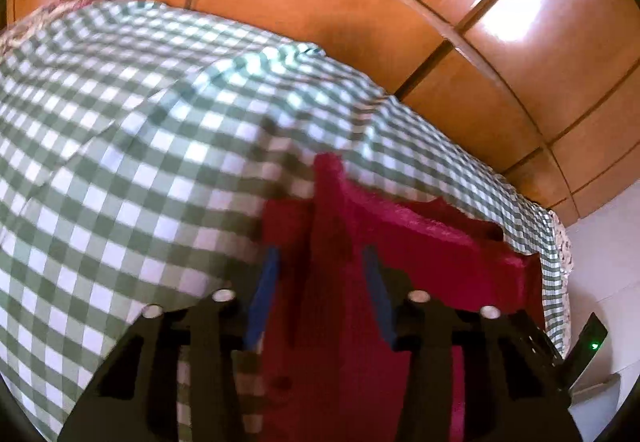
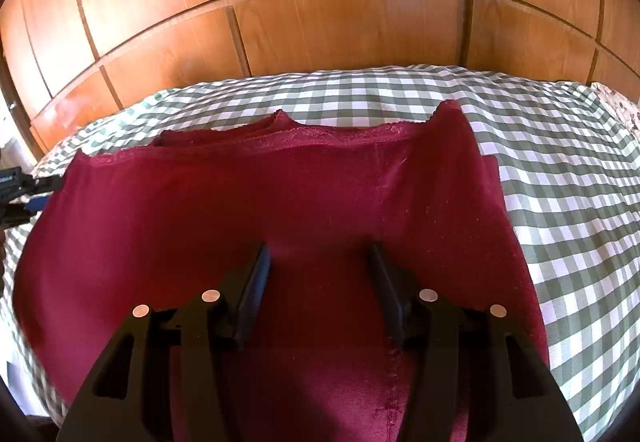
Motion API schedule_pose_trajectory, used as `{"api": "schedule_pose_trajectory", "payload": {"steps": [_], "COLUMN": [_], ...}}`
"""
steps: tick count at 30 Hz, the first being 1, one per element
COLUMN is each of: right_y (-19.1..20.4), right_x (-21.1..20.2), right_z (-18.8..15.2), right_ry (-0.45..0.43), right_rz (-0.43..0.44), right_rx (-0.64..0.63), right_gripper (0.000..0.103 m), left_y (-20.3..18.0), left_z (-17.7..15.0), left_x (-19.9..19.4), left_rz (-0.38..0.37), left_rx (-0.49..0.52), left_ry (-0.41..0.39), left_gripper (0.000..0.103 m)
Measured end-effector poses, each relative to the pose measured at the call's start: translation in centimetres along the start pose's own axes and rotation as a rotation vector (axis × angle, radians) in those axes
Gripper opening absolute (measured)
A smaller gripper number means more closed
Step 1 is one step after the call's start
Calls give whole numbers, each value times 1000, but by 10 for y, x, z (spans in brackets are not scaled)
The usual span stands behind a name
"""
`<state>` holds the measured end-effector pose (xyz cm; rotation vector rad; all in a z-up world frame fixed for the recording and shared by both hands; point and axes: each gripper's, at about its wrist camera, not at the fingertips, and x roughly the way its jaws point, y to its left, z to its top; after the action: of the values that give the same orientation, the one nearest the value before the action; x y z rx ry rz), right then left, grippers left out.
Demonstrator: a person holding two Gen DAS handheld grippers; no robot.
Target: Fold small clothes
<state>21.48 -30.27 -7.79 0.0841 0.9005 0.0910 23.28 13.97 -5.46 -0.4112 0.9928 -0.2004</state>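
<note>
Looking down my right gripper (image 2: 318, 254), I see a dark red garment (image 2: 280, 209) spread flat on a bed covered with a green-and-white checked sheet (image 2: 560, 201). Its scalloped far edge runs across the view, with a second layer of the same cloth showing behind it toward the left. A seam runs down the cloth on the right side. The right fingers (image 2: 256, 282) stand spread, low over the middle of the garment; nothing is raised between them, and I cannot tell whether the tips touch the cloth.

At the left edge of this view I catch the left gripper (image 2: 24, 197), at the garment's left border.

Left wrist view, somewhat blurred: the left gripper (image 1: 322, 274) sits at the garment's (image 1: 420, 238) edge. A ridge of red cloth rises between the blue fingers (image 1: 266, 294) and continues past the tips. The fingers stand fairly close around that ridge, but the blur keeps me from telling whether the pads press it. The rest of the garment trails to the right across the sheet (image 1: 120, 161), with a ragged hem along its far side.

Wooden panelling (image 2: 340, 33) with dark joints stands behind the bed in both views, glossy with window glare. A patterned fabric (image 1: 562, 242) shows under the sheet's far corner.
</note>
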Motion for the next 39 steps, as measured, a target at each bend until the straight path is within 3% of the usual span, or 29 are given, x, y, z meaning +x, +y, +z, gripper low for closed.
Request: {"api": "schedule_pose_trajectory", "payload": {"steps": [1,2,8,11,15,18,20,23,26,32,39], "right_y": [0,0,0,0,0,1,2,5,8,-16,-27], "right_x": [0,0,1,1,1,1,-1,-7,-14,33,42], "right_z": [0,0,0,-1,-1,-1,1,14,29,45,39], "right_ry": [0,-1,-5,-8,-10,-6,10,47,8,117,52], "right_rz": [0,-1,-3,-9,-10,-13,-23,4,-13,-102,-58], "right_rx": [-1,-2,-3,-9,-9,-14,-27,-31,-52,-2,19], "right_gripper": [51,52,52,52,52,52,52,65,68,68,73], "left_y": [-6,-10,-20,-20,-30,-32,-35,-44,-54,-76,-81], "left_z": [1,1,0,-10,-12,-15,-20,-34,-49,-74,-88], "left_x": [2,3,11,37,39,22,5,-19,-33,-27,-12], "left_rz": [13,35,198,294,375,415,417,403,375,340,328], "left_rx": [30,53,140,195,238,233,229,247,268,334,336], "left_ry": [-4,-5,-89,-52,-76,-107,-145,-187,-212,-196,-152], "left_gripper": [12,6,5,6,11,31,36,37,40,47,49]}}
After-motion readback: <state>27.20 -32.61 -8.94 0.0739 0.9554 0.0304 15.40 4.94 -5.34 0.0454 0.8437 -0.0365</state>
